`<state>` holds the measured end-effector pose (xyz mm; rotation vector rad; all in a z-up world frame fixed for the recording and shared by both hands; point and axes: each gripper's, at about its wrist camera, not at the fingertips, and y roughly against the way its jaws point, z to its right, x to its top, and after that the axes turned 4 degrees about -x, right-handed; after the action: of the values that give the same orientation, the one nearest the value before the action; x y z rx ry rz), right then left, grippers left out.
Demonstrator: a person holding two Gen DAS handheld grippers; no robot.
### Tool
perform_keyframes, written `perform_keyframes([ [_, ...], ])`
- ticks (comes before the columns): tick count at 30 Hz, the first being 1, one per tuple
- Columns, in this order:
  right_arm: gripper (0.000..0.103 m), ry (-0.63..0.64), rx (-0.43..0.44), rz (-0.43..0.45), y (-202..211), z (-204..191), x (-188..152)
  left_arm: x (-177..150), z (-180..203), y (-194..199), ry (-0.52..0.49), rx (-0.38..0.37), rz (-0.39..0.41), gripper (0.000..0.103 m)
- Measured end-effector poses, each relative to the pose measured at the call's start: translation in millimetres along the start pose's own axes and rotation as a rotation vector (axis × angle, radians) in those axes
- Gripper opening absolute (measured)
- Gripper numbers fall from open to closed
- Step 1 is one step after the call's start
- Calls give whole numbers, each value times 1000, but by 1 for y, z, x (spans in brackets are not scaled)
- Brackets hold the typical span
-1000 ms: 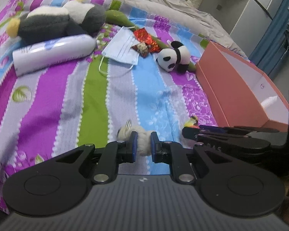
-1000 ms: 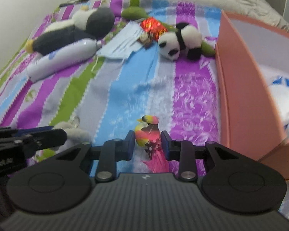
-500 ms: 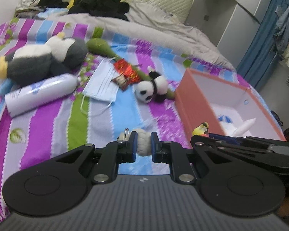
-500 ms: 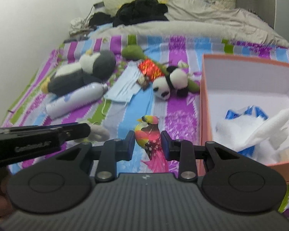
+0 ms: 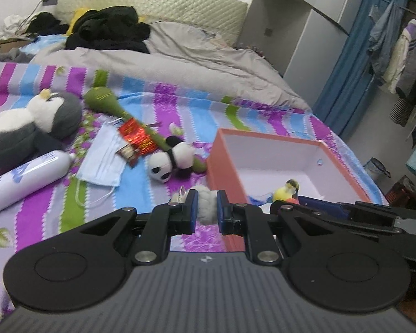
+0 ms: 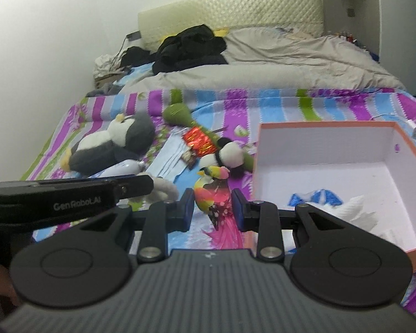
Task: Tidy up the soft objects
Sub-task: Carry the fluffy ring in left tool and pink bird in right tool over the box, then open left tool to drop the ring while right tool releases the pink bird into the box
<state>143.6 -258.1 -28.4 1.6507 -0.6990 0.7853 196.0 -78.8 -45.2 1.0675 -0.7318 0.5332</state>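
Observation:
My left gripper [image 5: 206, 208] is shut on a small white fluffy keychain toy [image 5: 206, 204], held above the striped bedspread just left of the orange box [image 5: 266, 141]. My right gripper [image 6: 212, 208] is shut on a colourful toy bird [image 6: 213, 191] with a pink tail, held near the box's left wall [image 6: 256, 149]. The bird's yellow head [image 5: 287, 191] also shows in the left wrist view over the box. Inside the box lie white and blue soft items [image 6: 346, 208]. A small panda plush [image 5: 170, 162], a green plush [image 5: 105, 101] and a grey-and-white penguin plush [image 5: 33, 127] lie on the bed.
A white bottle [image 5: 25, 176], a blue face mask [image 5: 104, 161] and a red shiny packet [image 5: 136, 137] lie among the toys. Grey duvet [image 5: 180, 63] and dark clothes [image 5: 108, 29] fill the bed's far end. A cabinet [image 5: 299, 25] and hanging clothes [image 5: 393, 44] stand to the right.
Both grippers have risen off the bedspread with their toys and shifted toward the orange box, whose inside now shows. Neither grip has changed.

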Motion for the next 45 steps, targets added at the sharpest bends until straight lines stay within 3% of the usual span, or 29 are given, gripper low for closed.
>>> perform_keyframes([
  [17,33,-128,-178,5,28,93,-5,17,91,-57,-118,-155,-71,17],
  [35,34,-264,-269,-123,-58,189,-8,27,124,-204,-184,-163,-263,18],
  [38,36,-274,-280,-148,-70,196,-9,27,124,-216,-202,-163,-279,38],
  [39,43,-270,-288,-160,-73,197,-9,27,125,-218,-206,-157,-278,49],
  [40,53,-268,-295,-170,-76,198,-10,27,125,-219,-210,-152,-274,52],
  [41,55,-271,-294,-170,-76,198,-11,27,126,-220,-214,-152,-270,53],
  [45,57,-276,-290,-162,-72,198,-13,25,125,-218,-199,-159,-264,53],
])
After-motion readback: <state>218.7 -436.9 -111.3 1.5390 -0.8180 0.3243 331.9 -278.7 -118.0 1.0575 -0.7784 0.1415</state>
